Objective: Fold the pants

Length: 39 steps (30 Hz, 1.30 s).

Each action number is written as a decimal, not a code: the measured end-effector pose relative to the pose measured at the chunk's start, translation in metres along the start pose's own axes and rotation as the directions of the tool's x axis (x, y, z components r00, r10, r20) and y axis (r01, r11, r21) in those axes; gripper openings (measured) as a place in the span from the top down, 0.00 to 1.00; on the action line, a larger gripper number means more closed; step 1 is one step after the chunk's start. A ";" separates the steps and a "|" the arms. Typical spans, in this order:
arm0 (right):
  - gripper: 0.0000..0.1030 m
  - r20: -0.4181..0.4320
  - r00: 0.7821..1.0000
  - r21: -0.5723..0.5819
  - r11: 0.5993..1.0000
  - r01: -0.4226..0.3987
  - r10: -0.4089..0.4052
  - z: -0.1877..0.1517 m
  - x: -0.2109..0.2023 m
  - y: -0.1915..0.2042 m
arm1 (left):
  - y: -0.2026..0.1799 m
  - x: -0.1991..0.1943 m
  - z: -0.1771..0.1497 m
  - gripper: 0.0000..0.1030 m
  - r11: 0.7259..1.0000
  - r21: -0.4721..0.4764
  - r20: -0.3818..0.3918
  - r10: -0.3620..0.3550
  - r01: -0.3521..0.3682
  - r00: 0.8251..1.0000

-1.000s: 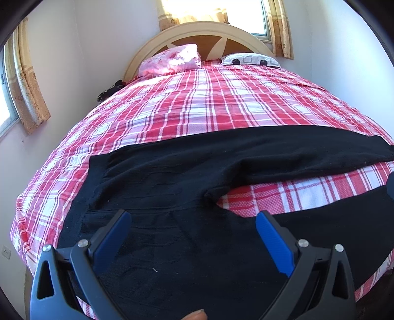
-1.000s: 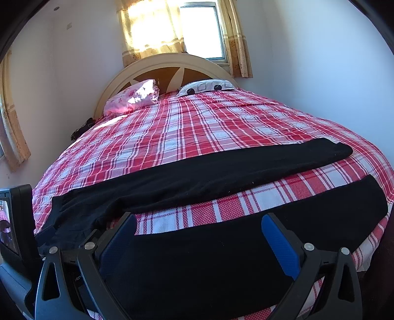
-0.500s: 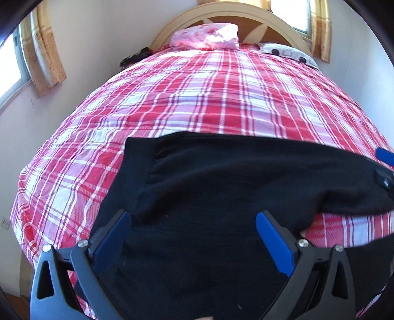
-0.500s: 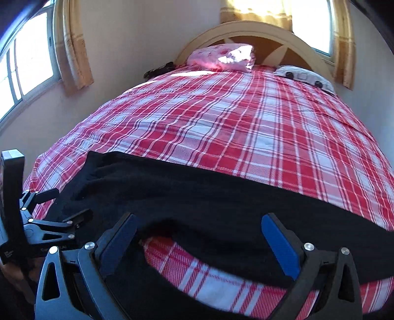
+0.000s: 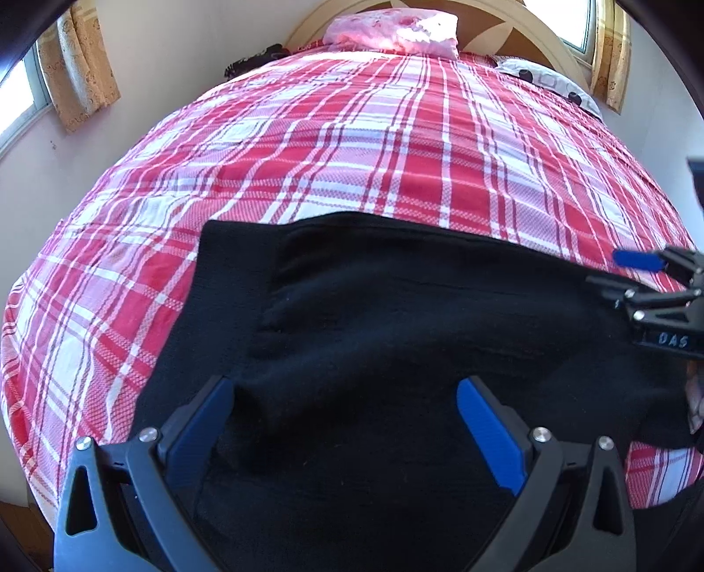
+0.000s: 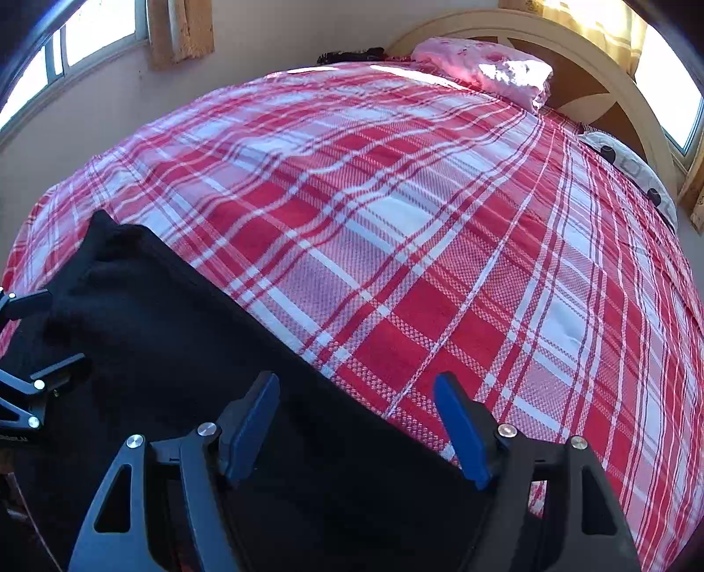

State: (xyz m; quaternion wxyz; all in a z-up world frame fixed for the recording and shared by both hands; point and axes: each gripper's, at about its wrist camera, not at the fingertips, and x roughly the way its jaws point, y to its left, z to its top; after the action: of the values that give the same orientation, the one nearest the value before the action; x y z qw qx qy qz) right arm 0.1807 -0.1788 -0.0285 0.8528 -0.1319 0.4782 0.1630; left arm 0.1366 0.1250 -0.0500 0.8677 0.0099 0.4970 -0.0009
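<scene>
Black pants [image 5: 396,317] lie flat across the near end of a bed with a red and white plaid cover [image 5: 374,145]. In the left wrist view my left gripper [image 5: 345,418] is open, low over the waist end of the pants, holding nothing. The right gripper shows at the right edge of that view [image 5: 651,290]. In the right wrist view my right gripper [image 6: 356,422] is open over the far edge of the black pants [image 6: 167,343], holding nothing. The left gripper shows at that view's left edge [image 6: 26,378].
A pink pillow [image 5: 391,33] and a white spotted pillow [image 5: 550,81] lie by the arched headboard [image 6: 585,57]. A dark item [image 5: 255,61] sits at the bed's far left corner. Curtained windows [image 6: 66,39] and walls flank the bed.
Both grippers have moved left and lower toward the pants' waist end. The right one has swung to face the bed's left side. The gap between the legs is out of sight.
</scene>
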 end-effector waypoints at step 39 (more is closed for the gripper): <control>0.96 0.182 0.979 -0.126 0.989 -0.073 0.095 -0.166 -0.094 0.137 | 0.023 -0.032 0.020 0.00 0.968 -0.135 -0.021 -0.217 0.213 0.976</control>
State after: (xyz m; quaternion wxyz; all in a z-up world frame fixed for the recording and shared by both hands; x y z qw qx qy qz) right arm -0.0488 -0.1311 -0.0418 0.8770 -0.1462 0.3906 0.2387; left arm 0.1382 0.1472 -0.0115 0.8521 -0.1012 0.5097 -0.0620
